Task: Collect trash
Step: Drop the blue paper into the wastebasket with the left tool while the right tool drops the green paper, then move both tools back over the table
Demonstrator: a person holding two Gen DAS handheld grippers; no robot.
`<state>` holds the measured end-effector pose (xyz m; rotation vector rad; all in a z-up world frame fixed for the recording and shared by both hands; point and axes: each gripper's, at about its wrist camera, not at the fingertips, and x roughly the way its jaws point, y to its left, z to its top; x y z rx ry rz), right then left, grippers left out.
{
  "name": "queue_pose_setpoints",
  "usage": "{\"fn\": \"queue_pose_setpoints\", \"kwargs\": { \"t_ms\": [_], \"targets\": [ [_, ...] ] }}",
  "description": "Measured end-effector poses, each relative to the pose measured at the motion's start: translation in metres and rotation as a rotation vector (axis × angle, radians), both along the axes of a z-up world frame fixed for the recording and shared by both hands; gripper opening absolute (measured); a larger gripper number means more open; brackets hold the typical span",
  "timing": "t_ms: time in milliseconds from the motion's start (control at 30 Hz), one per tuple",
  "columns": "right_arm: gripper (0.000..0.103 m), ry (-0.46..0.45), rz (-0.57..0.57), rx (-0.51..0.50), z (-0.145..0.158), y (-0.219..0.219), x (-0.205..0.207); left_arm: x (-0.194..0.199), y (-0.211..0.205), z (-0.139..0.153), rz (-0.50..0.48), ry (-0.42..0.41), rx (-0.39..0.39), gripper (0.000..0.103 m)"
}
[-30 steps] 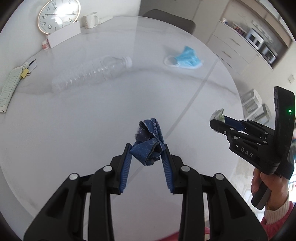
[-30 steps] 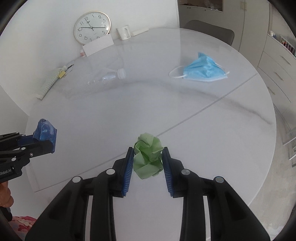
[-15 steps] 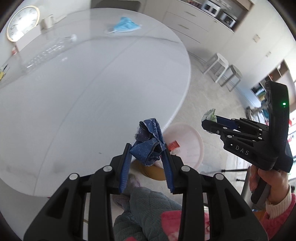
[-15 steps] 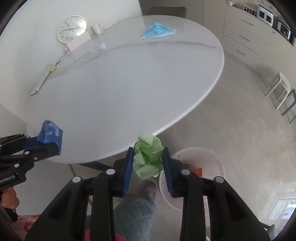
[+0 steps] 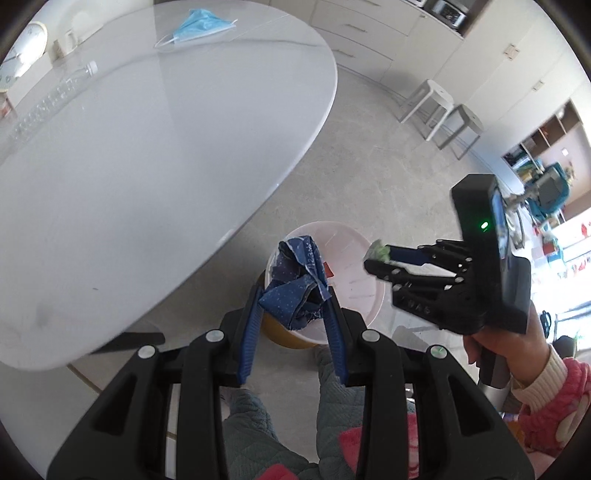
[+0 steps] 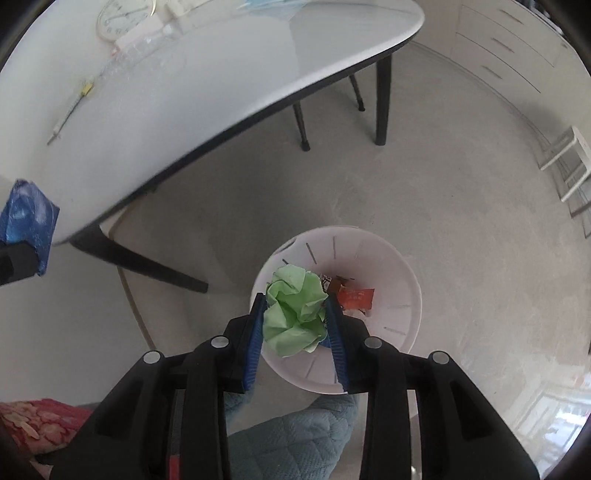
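The crumpled green paper ball (image 6: 295,312) is clamped between the pads of the right gripper (image 6: 295,321), hanging directly above the open mouth of the white waste bin (image 6: 402,332) on the floor, where a red wrapper (image 6: 356,298) already lies. It looks feather-light, soft and springy; being a rough lump it has no real long axis and points nowhere in particular, so a squeeze across its middle, as now, seems the sound hold. The crumpled blue wrapper (image 5: 299,286) is pinched in the left gripper (image 5: 293,306), closed on its lower folds, with its longer side rising up and away from the fingertips toward the bin (image 5: 354,266). It appears thin, crinkly and a little slick, likely to flutter once let go. Farther out, the white worktop (image 5: 147,147) carries a blue face mask (image 5: 201,26) and a clear plastic bottle (image 5: 48,101) lying on its side, both apparently awaiting collection.
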<state>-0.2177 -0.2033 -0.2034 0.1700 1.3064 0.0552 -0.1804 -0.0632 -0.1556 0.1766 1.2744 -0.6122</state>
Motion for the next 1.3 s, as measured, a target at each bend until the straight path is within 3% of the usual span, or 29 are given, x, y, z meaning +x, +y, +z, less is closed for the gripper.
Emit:
{"fn": "queue_pose_setpoints", "kwargs": {
  "t_ms": [33, 133, 233, 367, 433, 633, 733, 767, 900, 1067, 1300],
  "targets": [
    [0.047, 0.016, 0.046, 0.011, -0.007, -0.003, 0.001, -0.002, -0.01, -0.004, 0.03, 0.002, 0.01, 0.033],
    [0.056, 0.065, 0.209, 0.008, -0.018, -0.012, 0.005, -0.003, -0.034, -0.014, 0.127, 0.042, 0.024, 0.033],
    [0.073, 0.026, 0.321, -0.018, -0.007, -0.031, -0.001, -0.006, -0.058, -0.023, 0.185, 0.05, 0.024, 0.033],
    [0.075, 0.017, 0.334, -0.002, 0.012, -0.063, 0.001, -0.007, -0.089, -0.037, 0.233, 0.091, 0.028, 0.033],
    [0.081, -0.003, 0.327, -0.006, 0.023, -0.076, 0.004, -0.01, -0.103, -0.043, 0.243, 0.106, 0.027, 0.033],
    [0.086, -0.073, 0.31, 0.001, 0.051, -0.102, 0.01, -0.018, -0.133, -0.06, 0.205, 0.126, 0.073, 0.036],
    [0.087, -0.076, 0.302, 0.018, 0.053, -0.109, 0.014, -0.017, -0.139, -0.069, 0.212, 0.162, 0.073, 0.05],
    [0.087, -0.076, 0.303, 0.014, 0.052, -0.111, 0.016, -0.017, -0.14, -0.071, 0.215, 0.168, 0.078, 0.059],
    [0.087, -0.075, 0.298, 0.022, 0.054, -0.118, 0.018, -0.023, -0.139, -0.063, 0.213, 0.13, 0.122, 0.078],
    [0.087, -0.079, 0.269, 0.049, 0.056, -0.127, 0.023, -0.017, -0.134, -0.041, 0.235, 0.058, 0.16, 0.091],
    [0.094, -0.14, 0.242, 0.069, 0.077, -0.133, 0.033, -0.004, -0.122, -0.003, 0.298, -0.04, 0.187, 0.092]
  ]
}}
